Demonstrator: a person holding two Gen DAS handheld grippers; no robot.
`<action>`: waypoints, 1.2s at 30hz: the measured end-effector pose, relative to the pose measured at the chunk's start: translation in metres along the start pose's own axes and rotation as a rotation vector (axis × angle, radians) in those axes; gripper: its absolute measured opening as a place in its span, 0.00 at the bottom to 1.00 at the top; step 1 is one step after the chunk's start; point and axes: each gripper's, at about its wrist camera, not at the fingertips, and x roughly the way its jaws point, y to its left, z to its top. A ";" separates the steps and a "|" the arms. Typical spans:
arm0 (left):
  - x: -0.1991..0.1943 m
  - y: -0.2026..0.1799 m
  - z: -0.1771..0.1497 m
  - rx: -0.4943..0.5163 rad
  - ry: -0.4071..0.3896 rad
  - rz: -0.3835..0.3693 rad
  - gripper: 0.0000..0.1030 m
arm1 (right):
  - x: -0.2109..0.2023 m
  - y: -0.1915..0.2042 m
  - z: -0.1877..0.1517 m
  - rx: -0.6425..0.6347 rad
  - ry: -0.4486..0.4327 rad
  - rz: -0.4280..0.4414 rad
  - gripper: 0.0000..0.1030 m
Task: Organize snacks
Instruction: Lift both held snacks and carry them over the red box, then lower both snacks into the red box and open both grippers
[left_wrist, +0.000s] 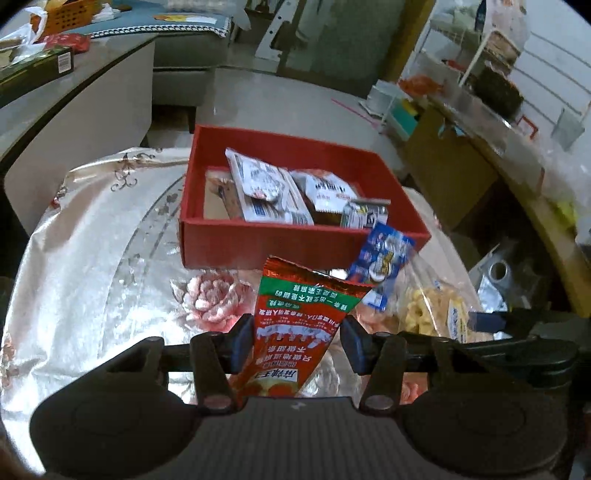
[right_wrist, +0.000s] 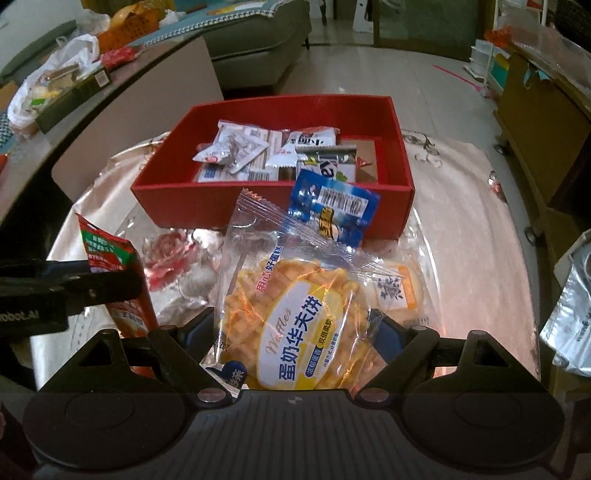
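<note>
Snacks headed for the red box (left_wrist: 258, 243), one in each tool

Left tool (left_wrist: 297, 338) is clamped on a red sachet (left_wrist: 295, 317), right tool (right_wrist: 297, 332) grips a waffle pack (right_wrist: 295, 328), both near the box on the bench (right_wrist: 461, 229), probably for dropping in. Only the right view shows the waffle label.

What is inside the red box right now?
The red box holds a loose pile of snack packets, mostly white, and some bare cardboard floor. Whatever lies under the pile is covered.
</note>
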 end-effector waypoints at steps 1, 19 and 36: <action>-0.001 0.001 0.002 -0.007 -0.004 -0.003 0.43 | 0.000 0.000 0.002 0.002 -0.003 0.001 0.87; -0.004 0.007 0.042 -0.064 -0.099 -0.035 0.43 | 0.000 0.001 0.041 0.012 -0.067 0.030 0.87; 0.022 0.004 0.093 -0.095 -0.144 -0.065 0.43 | 0.016 -0.015 0.098 0.066 -0.140 0.038 0.87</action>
